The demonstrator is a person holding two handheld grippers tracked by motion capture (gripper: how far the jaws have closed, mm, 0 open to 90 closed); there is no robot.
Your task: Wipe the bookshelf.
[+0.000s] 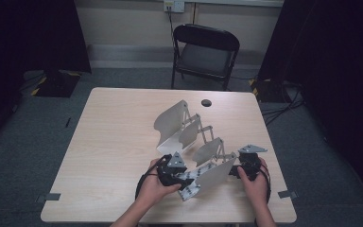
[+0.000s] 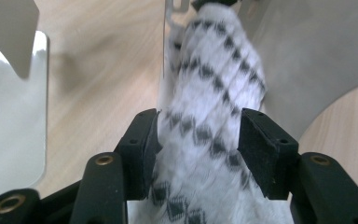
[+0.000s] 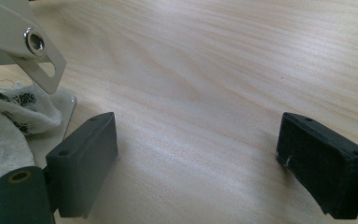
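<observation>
Two grippers are working at the near end of the folding metal rack (image 1: 189,130) on the table (image 1: 108,142). We are lowering a white cloth with a black diamond pattern (image 2: 209,107) into a slot between the rack's plates. The left gripper (image 2: 198,135) has its jaws partly apart around the cloth; we judge the pads are only brushing it, the grip loosening. The right gripper (image 3: 196,163) is resting beside the rack with its jaws standing wide over bare wood, holding nothing. Next, we judge, we are needing to free the cloth fully and draw the left gripper straight back without dragging fabric out.
</observation>
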